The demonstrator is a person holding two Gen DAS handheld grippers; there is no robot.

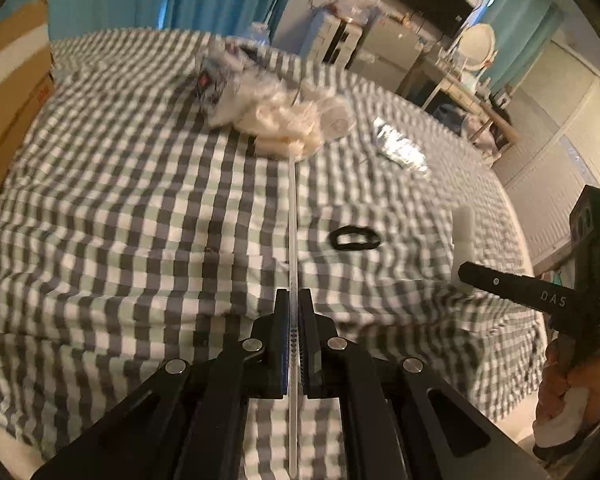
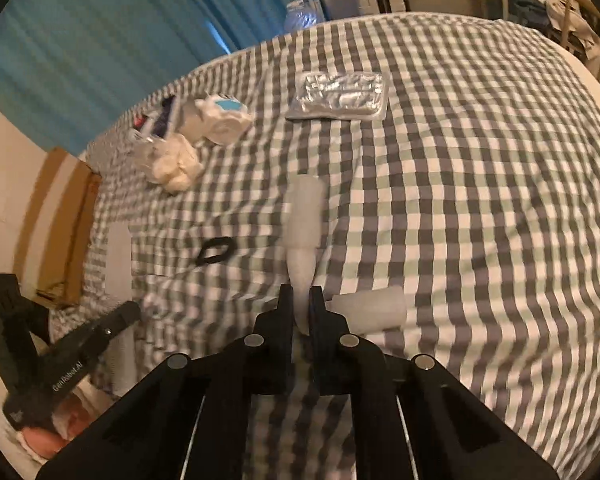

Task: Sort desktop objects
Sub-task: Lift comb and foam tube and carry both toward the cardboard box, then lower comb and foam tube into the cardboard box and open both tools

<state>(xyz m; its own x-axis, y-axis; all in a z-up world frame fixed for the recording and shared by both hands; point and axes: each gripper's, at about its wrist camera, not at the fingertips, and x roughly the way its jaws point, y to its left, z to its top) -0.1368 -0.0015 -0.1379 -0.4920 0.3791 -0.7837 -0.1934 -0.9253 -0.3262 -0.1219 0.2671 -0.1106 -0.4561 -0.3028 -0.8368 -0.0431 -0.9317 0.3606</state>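
My left gripper [image 1: 294,300] is shut on a thin clear plastic sheet [image 1: 293,208], seen edge-on above the checked cloth; the same sheet shows flat in the right wrist view [image 2: 119,258]. My right gripper [image 2: 301,294] is shut on a white foam tube [image 2: 303,220] that sticks forward over the table. A second foam tube [image 2: 370,308] lies just right of it. A black hair tie [image 2: 216,256] lies on the cloth, also in the left wrist view [image 1: 354,238]. The right gripper body [image 1: 560,292] shows at the right in the left wrist view.
A pile of white packets and tissues [image 1: 268,112] sits at the far side, also in the right wrist view [image 2: 192,136]. A silver blister pack [image 2: 340,96] lies at the back. A cardboard box [image 2: 68,224] stands left of the table. Furniture [image 1: 400,48] lies beyond.
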